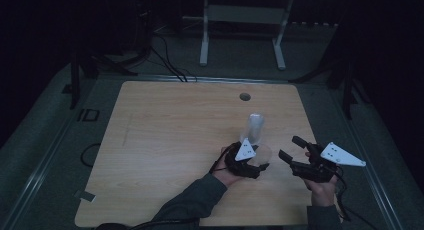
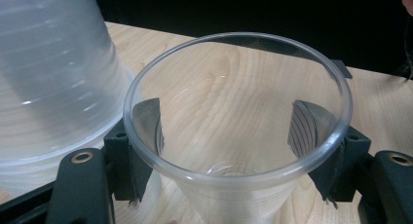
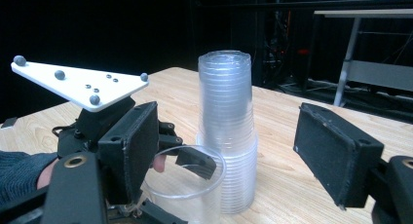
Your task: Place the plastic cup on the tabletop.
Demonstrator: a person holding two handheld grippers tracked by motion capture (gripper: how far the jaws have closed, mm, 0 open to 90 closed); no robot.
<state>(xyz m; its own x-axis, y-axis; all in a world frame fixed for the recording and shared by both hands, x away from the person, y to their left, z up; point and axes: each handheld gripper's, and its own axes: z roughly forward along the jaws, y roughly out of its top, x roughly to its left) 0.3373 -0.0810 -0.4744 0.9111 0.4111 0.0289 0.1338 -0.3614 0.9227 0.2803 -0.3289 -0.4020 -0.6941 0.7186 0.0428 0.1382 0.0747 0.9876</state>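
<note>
Clearly, two sorts of cup stand on the pale wooden table [image 1: 165, 135]: one single clear plastic cup [image 2: 234, 136] and one tall upturned stack of clear plastic cups [image 3: 226, 131] just beside it. How many the stack holds cannot be counted. The left gripper [image 1: 248, 163] clasps the single cup, a pad on each side of its wall, seen through the plastic in the left gripper view. The right gripper [image 1: 292, 149] stands wide with nothing between its jaws. The high view adds a white metal frame [image 1: 243, 20] beyond the table.
</note>
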